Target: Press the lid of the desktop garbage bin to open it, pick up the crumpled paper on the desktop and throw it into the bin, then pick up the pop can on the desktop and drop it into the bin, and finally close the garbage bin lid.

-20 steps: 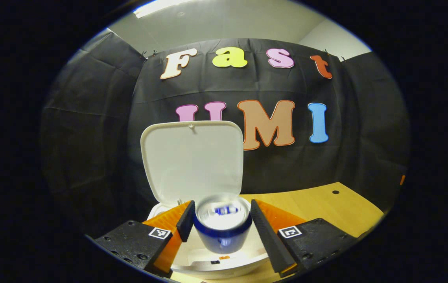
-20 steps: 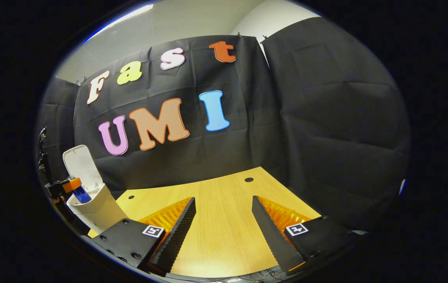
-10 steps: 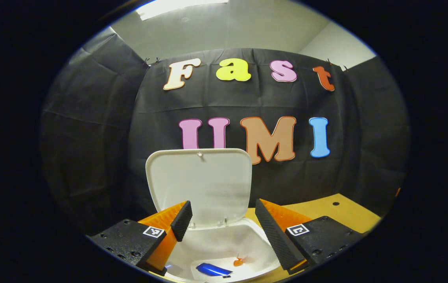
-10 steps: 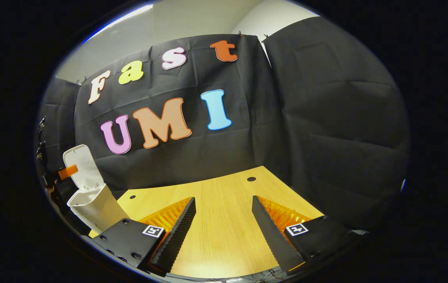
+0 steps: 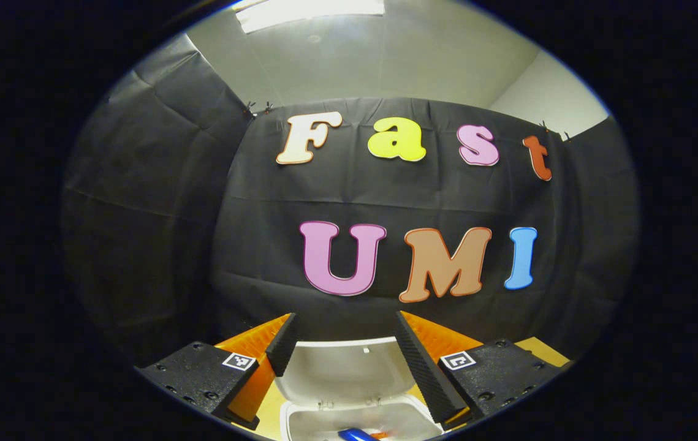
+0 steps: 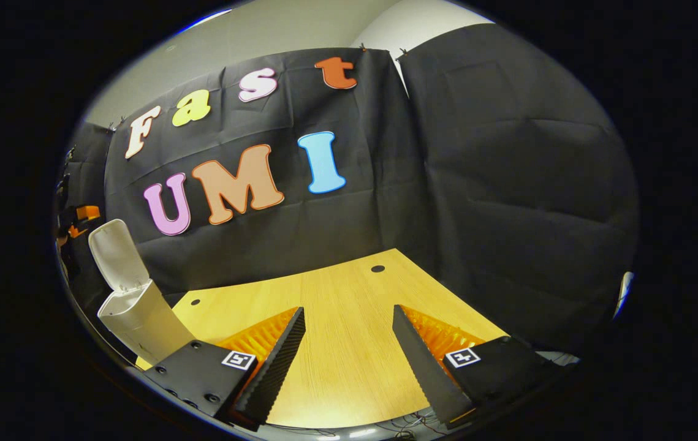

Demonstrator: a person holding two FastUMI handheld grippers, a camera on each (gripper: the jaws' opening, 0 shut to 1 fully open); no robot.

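Note:
The white desktop bin (image 5: 306, 422) stands below my left gripper (image 5: 344, 318) with its lid (image 5: 342, 367) tipped up and open. The blue pop can (image 5: 355, 435) lies inside the bin, at the bottom edge of the left gripper view. My left gripper is open, above the bin, with nothing between its fingers. In the right gripper view the bin (image 6: 140, 315) stands at the far left of the wooden table (image 6: 336, 294), its lid (image 6: 113, 254) upright. My right gripper (image 6: 349, 309) hovers open over the bare tabletop, well to the right of the bin.
Black cloth walls close off the table's back and right side. Two small round holes (image 6: 377, 268) (image 6: 195, 302) sit in the tabletop near the back edge. Cables show under the table's near edge (image 6: 410, 422).
My left gripper opened and let the pop can drop into the bin, then rose above it. The right gripper has barely shifted.

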